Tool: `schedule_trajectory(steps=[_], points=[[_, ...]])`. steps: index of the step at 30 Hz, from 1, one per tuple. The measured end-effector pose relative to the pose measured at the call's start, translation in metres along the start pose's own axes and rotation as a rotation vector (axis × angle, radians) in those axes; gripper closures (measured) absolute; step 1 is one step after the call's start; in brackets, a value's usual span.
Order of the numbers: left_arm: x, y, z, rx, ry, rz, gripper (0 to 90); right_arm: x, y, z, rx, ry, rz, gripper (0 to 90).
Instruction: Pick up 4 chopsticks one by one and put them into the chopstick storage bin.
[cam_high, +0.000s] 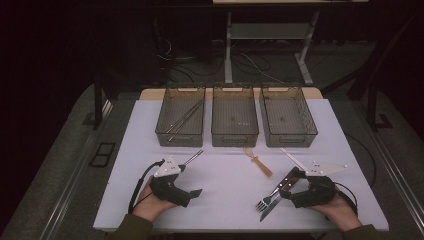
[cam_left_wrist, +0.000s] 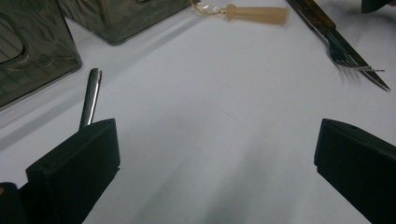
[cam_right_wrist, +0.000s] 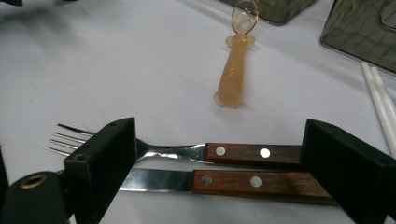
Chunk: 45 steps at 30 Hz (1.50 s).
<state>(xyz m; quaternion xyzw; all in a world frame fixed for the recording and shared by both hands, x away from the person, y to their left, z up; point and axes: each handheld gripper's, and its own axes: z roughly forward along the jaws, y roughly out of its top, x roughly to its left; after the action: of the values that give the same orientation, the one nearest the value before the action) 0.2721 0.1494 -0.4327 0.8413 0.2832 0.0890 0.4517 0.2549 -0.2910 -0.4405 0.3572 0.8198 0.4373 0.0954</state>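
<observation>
A fork (cam_right_wrist: 154, 150) and a knife (cam_right_wrist: 224, 182), both with riveted wooden handles, lie side by side and touching on the white table (cam_high: 225, 200). The right gripper (cam_high: 287, 186) is set over them with its jaws spread wide, one jaw near the fork's tines and the other at the handle ends; the pads press on neither piece. In the high view the pair lies at the right gripper, slanting toward the near edge of the table.

Beyond the fork, farther from the person, lies an amber spoon (cam_right_wrist: 233, 70) with a clear bowl, apart from the fork and pointing toward the bins. To the right of the fork handles, two white chopsticks (cam_right_wrist: 380, 98) lie together.

Well to the left of the fork, the left gripper (cam_high: 192, 192) rests low on the table, jaws parted as wide as they go and nothing between them. A thin metal rod (cam_left_wrist: 91, 95), perhaps a metal chopstick though the dim view leaves that unsure, lies just beside its left jaw.

Past the fork, along the far side of the table, stand three smoky see-through bins in a row: the left bin (cam_high: 162, 131) holds thin metal sticks, while the middle bin (cam_high: 235, 137) and right bin (cam_high: 290, 140) stand beside it.
</observation>
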Motion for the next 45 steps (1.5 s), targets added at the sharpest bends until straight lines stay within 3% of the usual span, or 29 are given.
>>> schedule_trajectory(steps=[10,21,29,45], points=[[0.000,0.000,-0.001,-0.005,-0.011,0.011,0.0,-0.009,0.006,-0.015,0.031,-0.014,0.001,15.5],[-0.001,0.000,0.001,0.002,-0.023,0.011,0.0,-0.028,0.003,-0.035,0.066,-0.039,0.042,34.4],[0.000,0.000,0.001,0.002,-0.026,0.008,0.0,-0.046,-0.002,-0.048,0.098,-0.054,0.059,42.1],[-0.001,0.000,0.001,0.010,-0.023,0.010,0.3,-0.071,-0.014,-0.065,0.212,-0.149,0.090,74.5]])
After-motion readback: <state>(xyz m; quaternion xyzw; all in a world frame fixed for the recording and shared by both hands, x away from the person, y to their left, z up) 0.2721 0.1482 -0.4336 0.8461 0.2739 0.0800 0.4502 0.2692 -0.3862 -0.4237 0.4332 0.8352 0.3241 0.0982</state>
